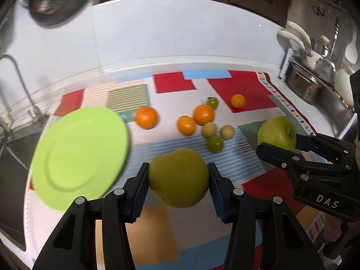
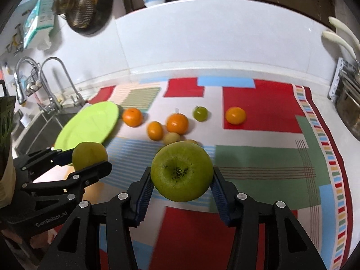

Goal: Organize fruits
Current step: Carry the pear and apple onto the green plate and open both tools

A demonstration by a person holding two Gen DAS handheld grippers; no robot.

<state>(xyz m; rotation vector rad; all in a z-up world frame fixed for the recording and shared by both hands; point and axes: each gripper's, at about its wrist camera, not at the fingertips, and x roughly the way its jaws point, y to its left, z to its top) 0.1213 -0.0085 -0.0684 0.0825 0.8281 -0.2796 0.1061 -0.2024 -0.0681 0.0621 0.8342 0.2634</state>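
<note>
Tongs (image 1: 178,180) (image 2: 182,180) clamped on green apples (image 1: 178,177) (image 2: 181,171)

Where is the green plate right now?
The green plate lies on the patterned cloth at its left end, next to the sink. Its nearest fruit is an orange, just off its far right edge.

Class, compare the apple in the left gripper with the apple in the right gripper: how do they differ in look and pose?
The left apple is a duller olive-yellow; the right apple is a brighter green. The right apple turns a dark-speckled end toward its own camera, while the left apple shows that camera a plain side. The left apple is nearer the plate than the right apple. Both are held between fingers above the cloth.
</note>
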